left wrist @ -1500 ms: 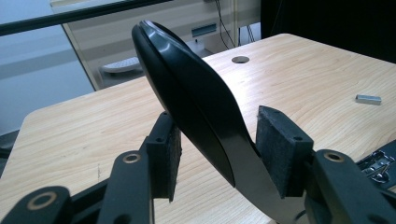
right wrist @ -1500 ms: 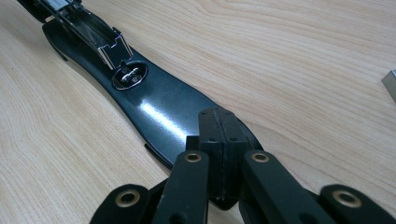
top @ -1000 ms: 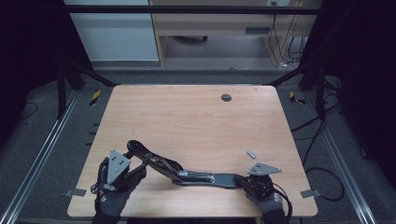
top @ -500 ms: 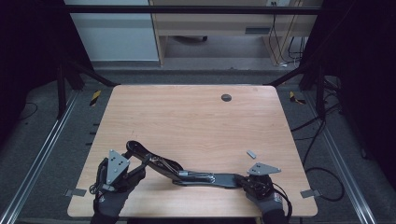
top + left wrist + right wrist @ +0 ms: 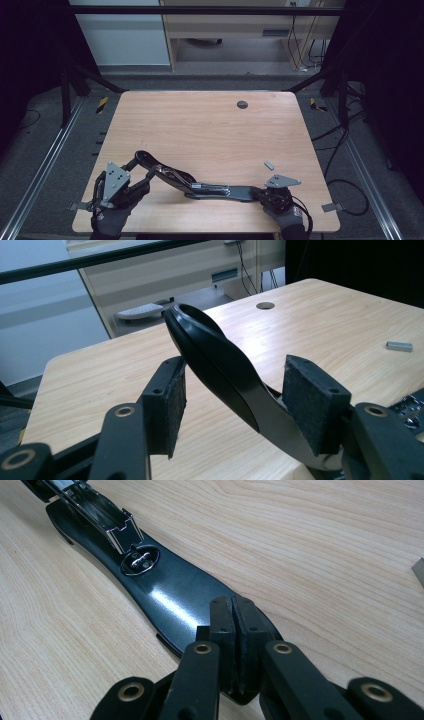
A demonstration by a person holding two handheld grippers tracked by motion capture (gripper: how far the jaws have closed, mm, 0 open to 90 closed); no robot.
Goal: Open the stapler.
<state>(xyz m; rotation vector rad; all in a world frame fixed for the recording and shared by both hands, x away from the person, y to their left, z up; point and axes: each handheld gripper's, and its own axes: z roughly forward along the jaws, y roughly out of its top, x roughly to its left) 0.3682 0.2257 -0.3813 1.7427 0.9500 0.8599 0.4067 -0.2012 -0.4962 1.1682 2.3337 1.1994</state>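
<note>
Left gripper (image 5: 235,405) spread around stapler (image 5: 220,365) arm; right gripper (image 5: 233,630) pressed together on its base.

My left black two-jaw gripper (image 5: 142,176) carries rough dark foam pads (image 5: 171,400) with small holes, brass rivets behind them (a grey three-cornered plate on top). My right black two-jaw gripper (image 5: 257,194) matches it; dark grey gloves cover both hands.
</note>
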